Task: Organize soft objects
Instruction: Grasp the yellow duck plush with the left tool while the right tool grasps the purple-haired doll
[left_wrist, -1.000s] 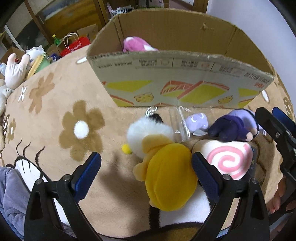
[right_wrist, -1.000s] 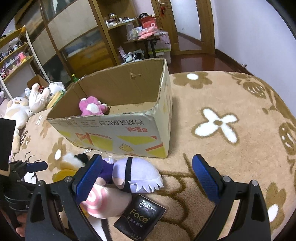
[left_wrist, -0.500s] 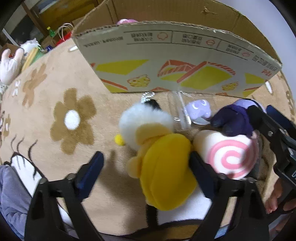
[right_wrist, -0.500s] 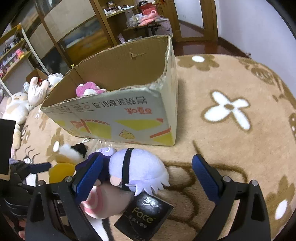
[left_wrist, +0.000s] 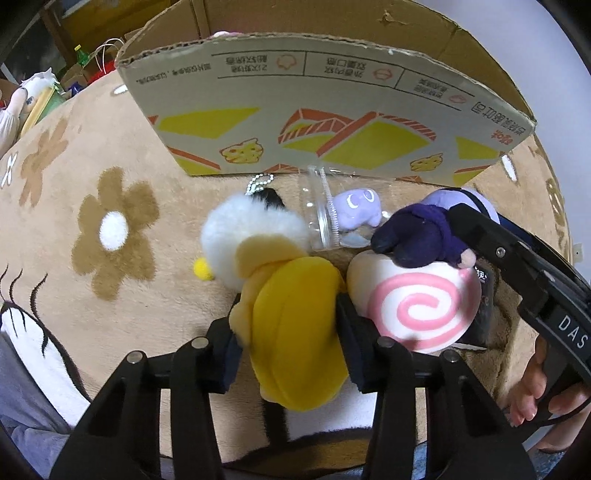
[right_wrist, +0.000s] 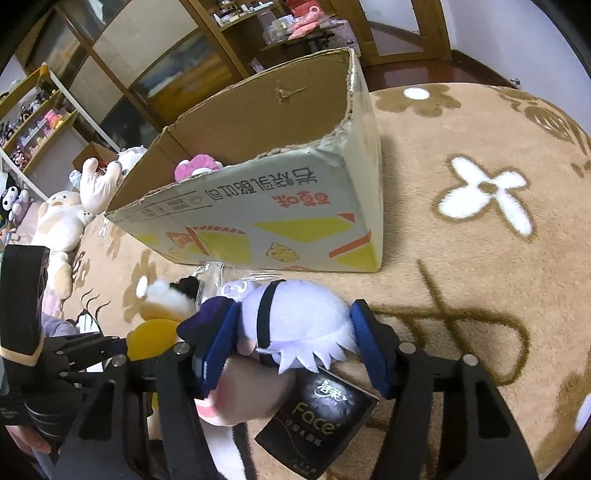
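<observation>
Left claw (left_wrist: 286, 350): pressed in on the yellow toy (left_wrist: 295, 328), one pad on each flank, the toy lying on the flowered blanket (left_wrist: 110, 236).
Right claw (right_wrist: 291, 350): pinching the lilac doll (right_wrist: 295, 321) across its white-haired head; the doll lies partly over the pink swirl cushion (left_wrist: 417, 302).
Box (left_wrist: 314, 110): open cardboard, just beyond both toys, with one pink toy (right_wrist: 197, 166) already inside near its left end.
Step in hand: both grips look made (I judge neither toy has left the blanket yet), so this is the pick-up before loading the box.
Next move: lift each toy high enough to clear the near box wall, carry it forward over the rim, then open above the floor of the box.
Watch for: the yellow toy's white fluffy head (left_wrist: 251, 232) touches the clear plastic cup (left_wrist: 325, 210), which may drag along; the black packet (right_wrist: 317, 417) sits under the doll.
Left behind: swirl cushion and the small purple toy (left_wrist: 356, 208) in the cup.
</observation>
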